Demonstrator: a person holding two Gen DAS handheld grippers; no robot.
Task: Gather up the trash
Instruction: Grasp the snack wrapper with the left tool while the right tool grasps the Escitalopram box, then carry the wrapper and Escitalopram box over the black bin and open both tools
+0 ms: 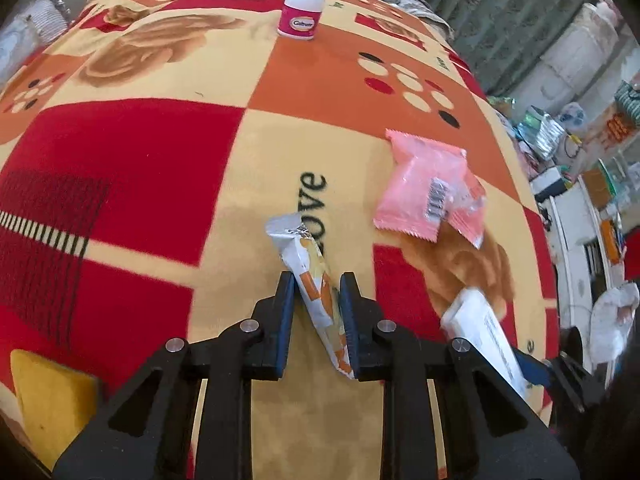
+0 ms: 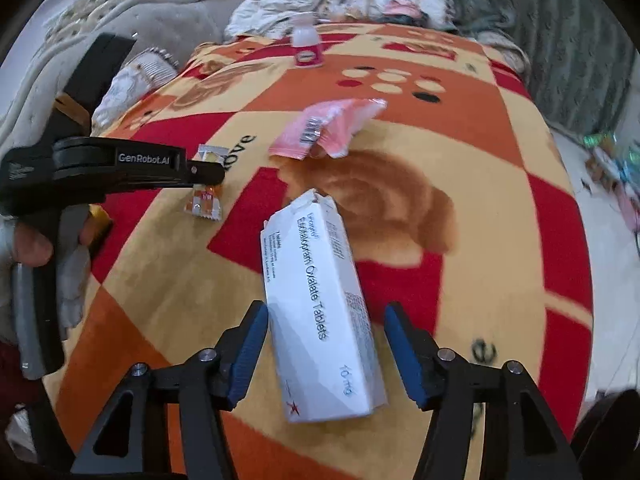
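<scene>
The left gripper (image 1: 316,280) jaws clench an orange-white sachet (image 1: 310,264) at lower centre. The right gripper (image 2: 324,316) jaws stand released around a white tablet box (image 2: 316,304), lower centre.

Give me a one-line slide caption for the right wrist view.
Right gripper straddles a white tablet box on the patterned blanket, pads not yet touching.

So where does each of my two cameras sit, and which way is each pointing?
Left wrist: sits behind the left tongs, facing down and forward over the patterned blanket; they are shut on an orange-and-white sachet.
Right wrist: sits behind the right tongs, facing likewise; a white tablet box lies between the open jaws; the left tongs and a hand show.
Shared: sachet, box, pink wrappers, white bottle.
</scene>
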